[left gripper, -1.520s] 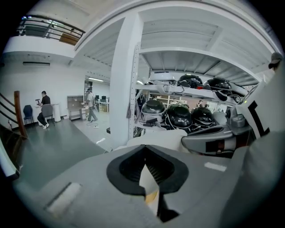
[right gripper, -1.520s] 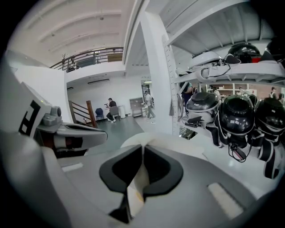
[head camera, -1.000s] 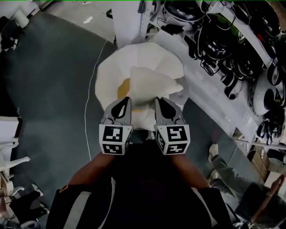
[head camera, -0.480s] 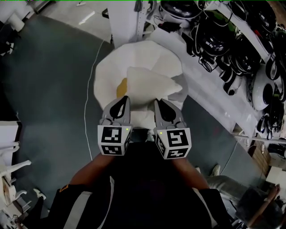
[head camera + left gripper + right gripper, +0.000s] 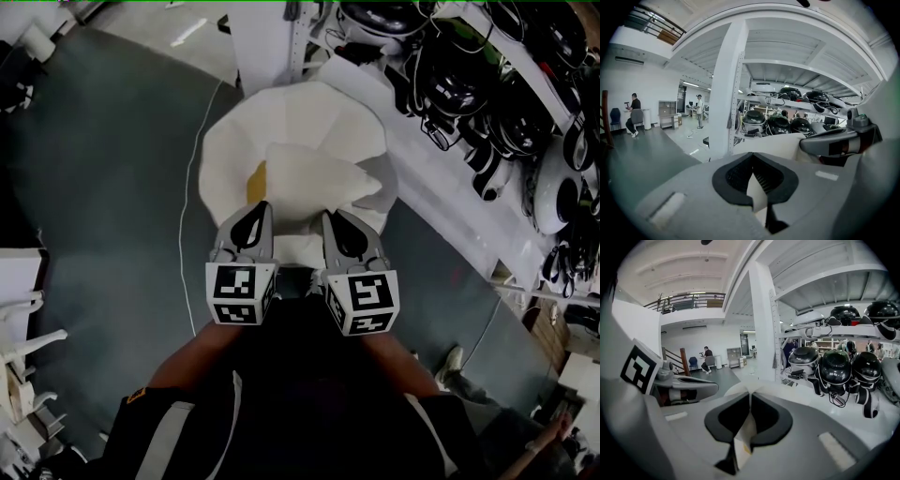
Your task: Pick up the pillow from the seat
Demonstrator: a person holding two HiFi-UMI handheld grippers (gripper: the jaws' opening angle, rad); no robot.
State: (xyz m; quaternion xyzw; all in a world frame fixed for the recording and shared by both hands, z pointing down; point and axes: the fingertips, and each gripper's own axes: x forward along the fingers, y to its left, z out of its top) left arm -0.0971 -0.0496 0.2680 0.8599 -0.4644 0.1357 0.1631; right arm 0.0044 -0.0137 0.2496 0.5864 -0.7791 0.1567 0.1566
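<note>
A white pillow [image 5: 314, 183] hangs over the round white seat [image 5: 281, 117], held by its near edge. My left gripper [image 5: 266, 206] is shut on the pillow's left corner, and my right gripper [image 5: 328, 216] is shut on the edge beside it. A yellow patch [image 5: 257, 178] on the seat shows to the left of the pillow. In the left gripper view a fold of white pillow fabric [image 5: 757, 194] is pinched between the jaws of the left gripper [image 5: 751, 159]. The right gripper view has the same pillow cloth [image 5: 744, 434] clamped in the right gripper [image 5: 750, 399].
A white post [image 5: 267, 42] stands just behind the seat. White shelves with several black helmets [image 5: 469, 89] run along the right. A thin white cable [image 5: 187, 216] trails over the grey floor on the left. White furniture [image 5: 19, 291] stands at the left edge.
The pillow has shifted slightly toward me in both grippers and covers more of the yellow patch. Both grippers keep their hold.
</note>
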